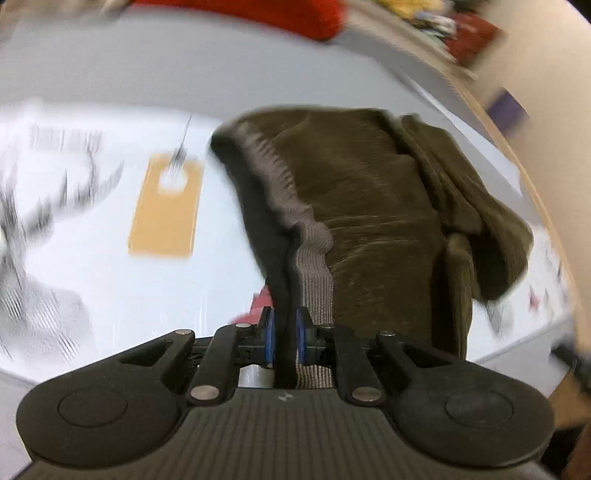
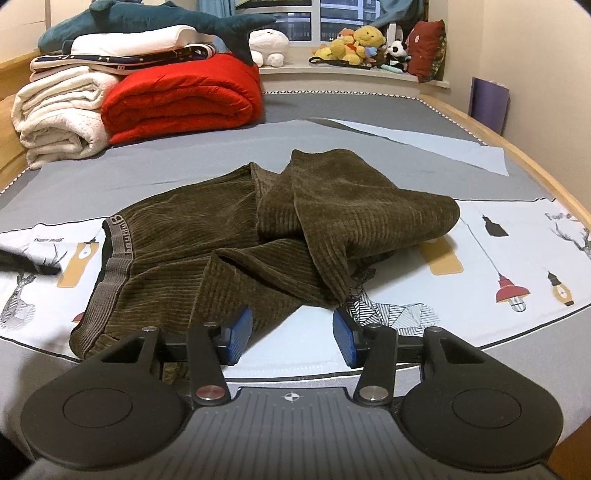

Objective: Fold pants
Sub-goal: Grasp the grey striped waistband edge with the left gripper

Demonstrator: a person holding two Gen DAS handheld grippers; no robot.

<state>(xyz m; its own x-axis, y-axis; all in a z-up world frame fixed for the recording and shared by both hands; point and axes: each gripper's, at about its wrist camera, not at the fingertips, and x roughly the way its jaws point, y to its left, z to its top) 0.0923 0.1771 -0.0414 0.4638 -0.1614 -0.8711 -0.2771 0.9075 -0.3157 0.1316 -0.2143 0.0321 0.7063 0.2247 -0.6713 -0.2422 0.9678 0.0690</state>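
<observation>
Olive-brown corduroy pants (image 2: pixel 258 236) lie rumpled on the bed, with the legs folded over each other toward the right. Their grey elastic waistband (image 2: pixel 114 258) faces left. In the left wrist view, my left gripper (image 1: pixel 285 334) is shut on the waistband (image 1: pixel 314 266), whose edge runs between the blue pads (image 1: pixel 270 332); the pants (image 1: pixel 362 206) stretch away from it. This view is motion-blurred. My right gripper (image 2: pixel 291 336) stands open low over the pants' near edge. Its left pad (image 2: pixel 240 332) is beside the fabric, and mostly bare sheet shows between its fingers.
A printed white sheet (image 2: pixel 517 258) covers the grey bed. At the back left are a folded red quilt (image 2: pixel 184 99), white blankets (image 2: pixel 59 118) and a shark plush (image 2: pixel 166 18). Plush toys (image 2: pixel 362 46) line the sill. A wooden bed frame (image 2: pixel 517 147) runs along the right. A dark blurred shape (image 2: pixel 26 264) shows at the left edge.
</observation>
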